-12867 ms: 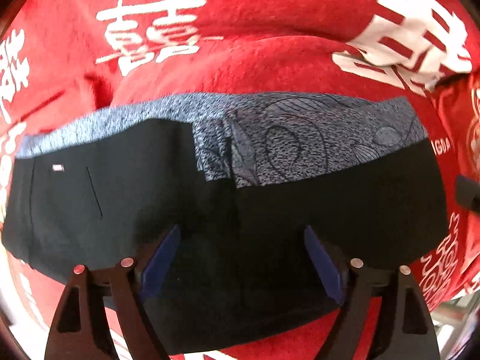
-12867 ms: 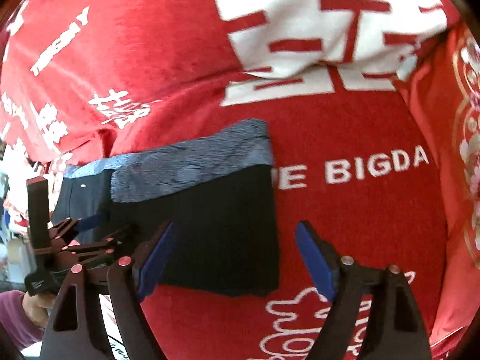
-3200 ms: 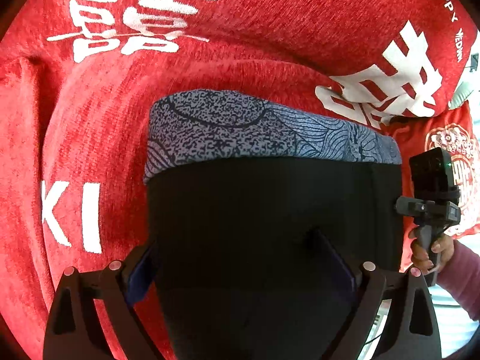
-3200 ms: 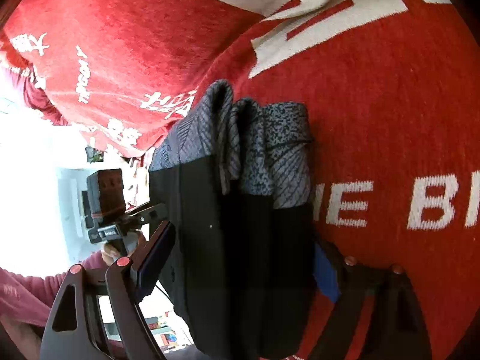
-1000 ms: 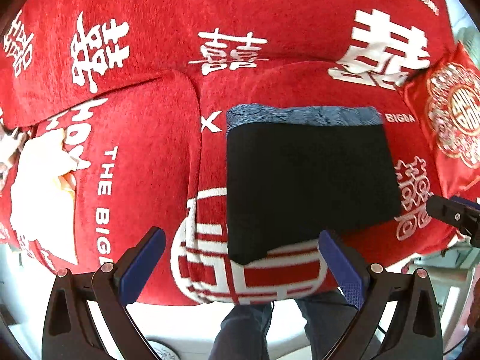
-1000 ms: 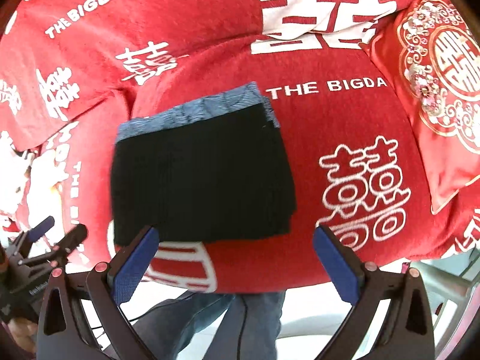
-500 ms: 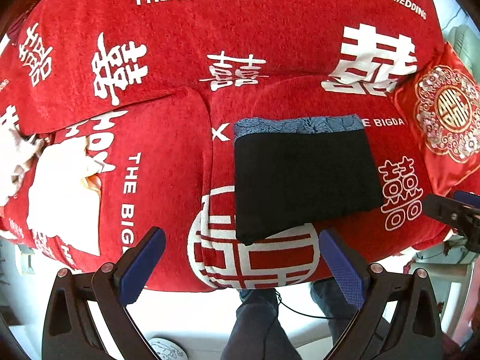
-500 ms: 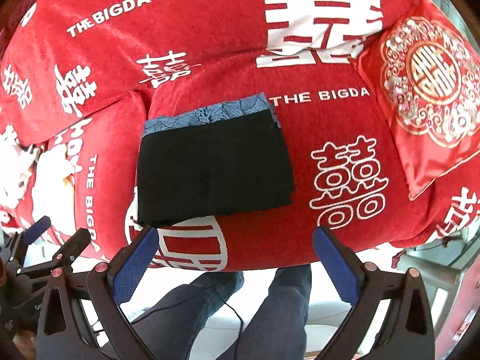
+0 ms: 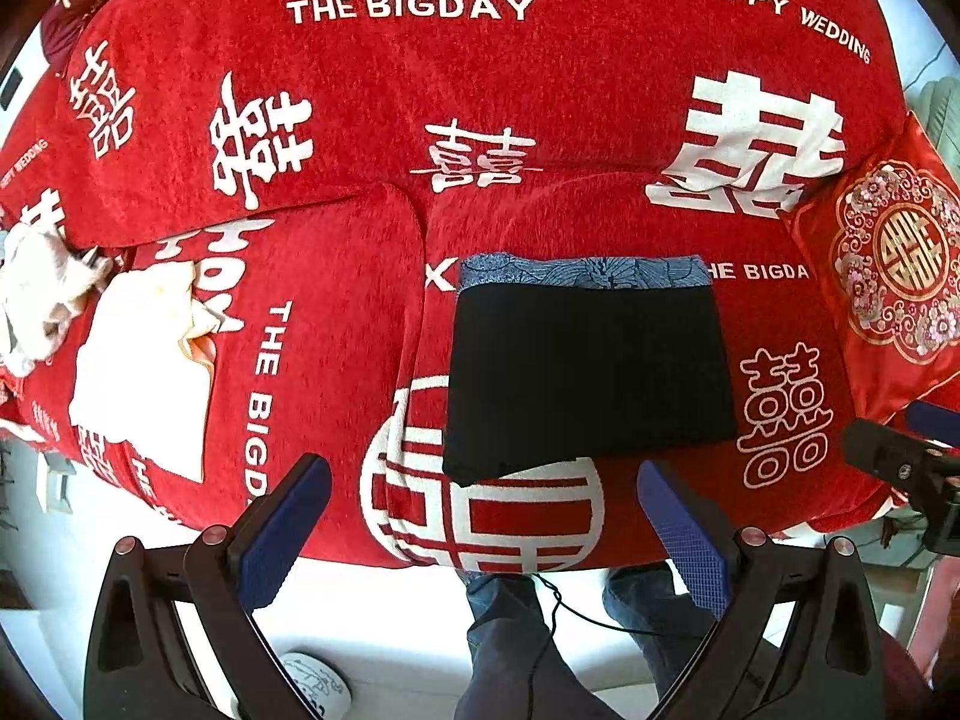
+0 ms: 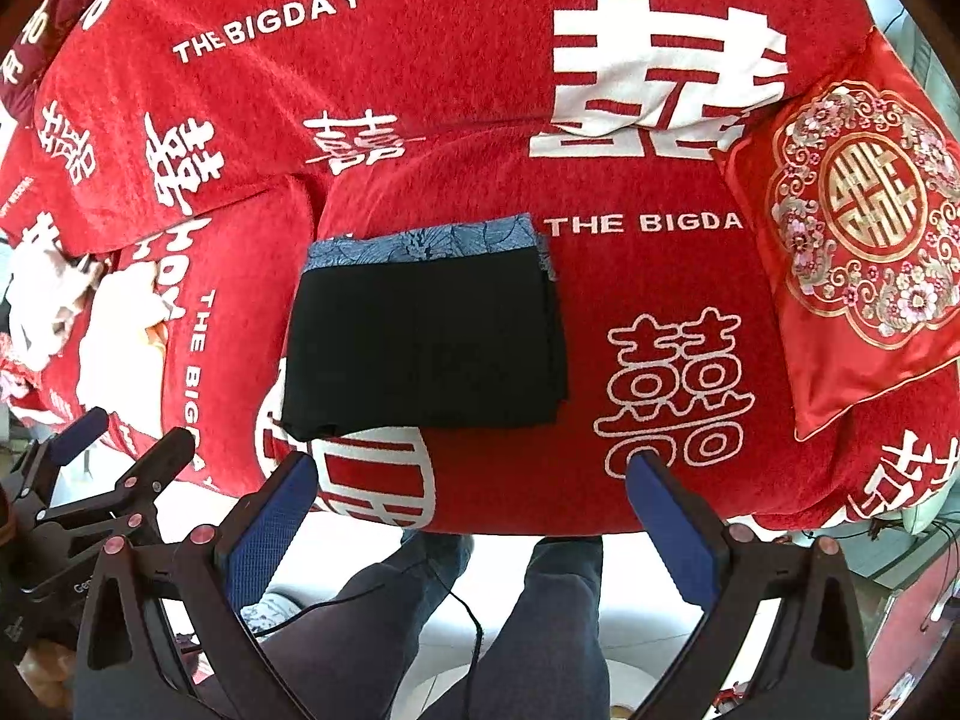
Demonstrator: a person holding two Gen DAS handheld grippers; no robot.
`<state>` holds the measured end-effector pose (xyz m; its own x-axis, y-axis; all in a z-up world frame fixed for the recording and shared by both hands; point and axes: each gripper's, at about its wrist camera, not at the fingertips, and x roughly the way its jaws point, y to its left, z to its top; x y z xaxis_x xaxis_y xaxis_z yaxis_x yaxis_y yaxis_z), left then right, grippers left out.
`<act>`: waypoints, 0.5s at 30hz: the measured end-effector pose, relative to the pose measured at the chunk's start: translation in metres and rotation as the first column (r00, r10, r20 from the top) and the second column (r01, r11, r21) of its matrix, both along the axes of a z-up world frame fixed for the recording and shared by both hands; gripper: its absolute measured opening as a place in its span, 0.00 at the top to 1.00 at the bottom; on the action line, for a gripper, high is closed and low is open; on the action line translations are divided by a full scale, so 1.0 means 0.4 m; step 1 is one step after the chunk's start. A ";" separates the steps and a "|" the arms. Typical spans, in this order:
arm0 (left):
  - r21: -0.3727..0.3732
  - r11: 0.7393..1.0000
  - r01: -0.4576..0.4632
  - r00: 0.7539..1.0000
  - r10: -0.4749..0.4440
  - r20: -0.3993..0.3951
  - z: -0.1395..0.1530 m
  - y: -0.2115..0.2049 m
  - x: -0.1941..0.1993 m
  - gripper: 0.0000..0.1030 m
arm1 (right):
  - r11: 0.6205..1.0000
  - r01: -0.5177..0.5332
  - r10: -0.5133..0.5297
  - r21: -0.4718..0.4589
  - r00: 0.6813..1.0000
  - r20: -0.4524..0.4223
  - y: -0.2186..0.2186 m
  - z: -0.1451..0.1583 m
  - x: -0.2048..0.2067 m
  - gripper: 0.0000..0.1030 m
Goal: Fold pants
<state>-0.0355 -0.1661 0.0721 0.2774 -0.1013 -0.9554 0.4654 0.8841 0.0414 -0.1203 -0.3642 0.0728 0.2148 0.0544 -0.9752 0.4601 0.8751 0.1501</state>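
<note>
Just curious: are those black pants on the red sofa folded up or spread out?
Folded: the pants lie as a compact rectangle on the sofa, layered edges showing at one side.

Both tools (image 9: 483, 516) (image 10: 471, 513) now empty, farther back from folded pants (image 9: 585, 372).

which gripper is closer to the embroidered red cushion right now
Right. The right gripper hangs off the sofa's front, the embroidered cushion up to its right; the left gripper sits farther left.

Folded pants (image 9: 588, 372) lie on the sofa (image 9: 372, 78), cushion (image 9: 894, 276) right.
</note>
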 end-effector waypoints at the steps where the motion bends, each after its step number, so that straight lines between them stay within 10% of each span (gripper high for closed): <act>1: 0.001 1.000 -0.002 1.000 0.002 0.001 0.001 -0.001 -0.003 0.01 | 1.000 -0.004 0.004 0.001 1.000 -0.006 -0.002 -0.004 0.000 0.00; 15: 0.007 1.000 -0.001 1.000 0.001 0.011 0.012 0.002 -0.023 0.01 | 1.000 0.004 -0.004 0.020 1.000 -0.018 -0.005 -0.018 -0.017 0.00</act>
<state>-0.0445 -0.1654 0.0768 0.2877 -0.0947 -0.9530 0.4638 0.8844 0.0522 -0.1269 -0.3661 0.0655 0.1974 0.0728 -0.9776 0.4664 0.8702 0.1590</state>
